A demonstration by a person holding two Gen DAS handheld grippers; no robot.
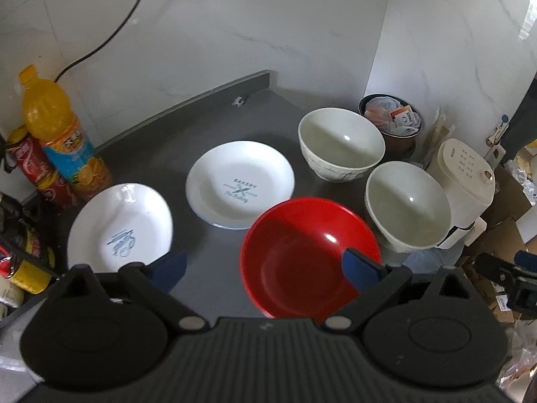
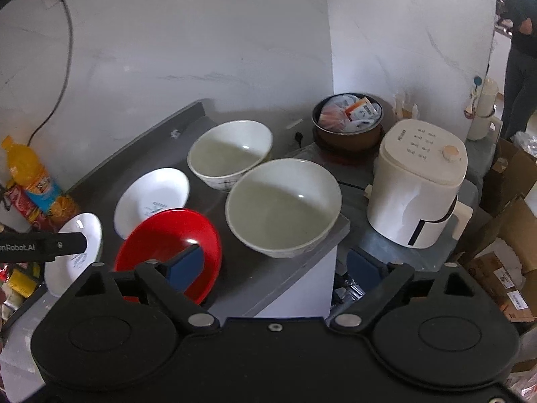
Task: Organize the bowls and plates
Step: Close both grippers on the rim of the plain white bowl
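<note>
Closest up is the left gripper [image 1: 263,268], fingers spread wide with nothing in them, hovering over the near edge of the grey tabletop [image 1: 214,288]. Going left to right: cola bottle [image 1: 32,168] and orange juice bottle [image 1: 57,134] by the wall, a white plate [image 1: 120,225], the bakery plate [image 1: 240,184], then the red bowl [image 1: 308,255] up front. Two white bowls sit right of that, far bowl [image 1: 340,144] and near bowl [image 1: 407,205], with a white cooker [image 1: 465,181] beside them. The right gripper [image 2: 275,265] is spread apart too, empty, in front of the near bowl.
</note>
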